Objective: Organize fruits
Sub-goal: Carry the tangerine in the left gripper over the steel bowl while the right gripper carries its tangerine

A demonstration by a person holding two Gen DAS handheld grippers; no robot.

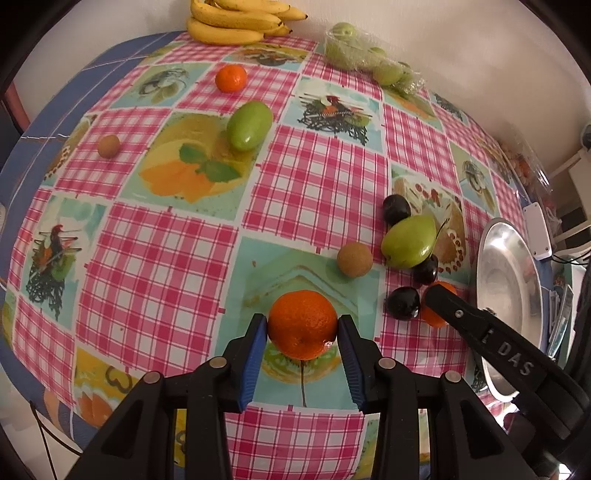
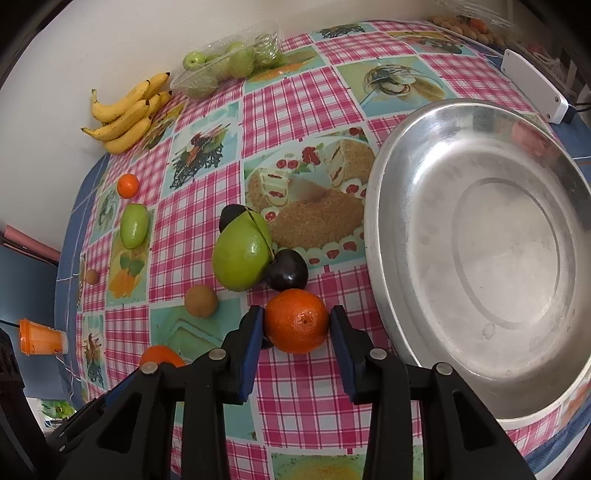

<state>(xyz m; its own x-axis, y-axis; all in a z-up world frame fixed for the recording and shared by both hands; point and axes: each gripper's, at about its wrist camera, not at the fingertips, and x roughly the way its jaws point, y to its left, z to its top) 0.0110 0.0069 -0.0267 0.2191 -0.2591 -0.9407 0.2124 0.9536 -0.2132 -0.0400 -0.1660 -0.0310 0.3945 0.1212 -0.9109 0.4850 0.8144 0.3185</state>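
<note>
My left gripper (image 1: 302,321) is shut on an orange (image 1: 302,332) that sits on the checked tablecloth, with a blue pad pressed to each side. My right gripper (image 2: 296,314) is shut on a second orange (image 2: 297,325) in the same way, just left of the metal bowl (image 2: 498,258). In the left wrist view the right gripper's finger (image 1: 454,306) covers most of that second orange (image 1: 434,319), beside the bowl (image 1: 506,288). The right wrist view shows the left orange (image 2: 160,356) half hidden behind the left gripper's arm.
Beyond the oranges lie a green pear-shaped fruit (image 2: 240,254), dark plums (image 2: 288,271) and a brown round fruit (image 2: 200,301). Farther off are a green oval fruit (image 1: 249,125), a small orange (image 1: 230,78), bananas (image 1: 236,18) and a plastic tray of green fruit (image 1: 365,51) by the wall.
</note>
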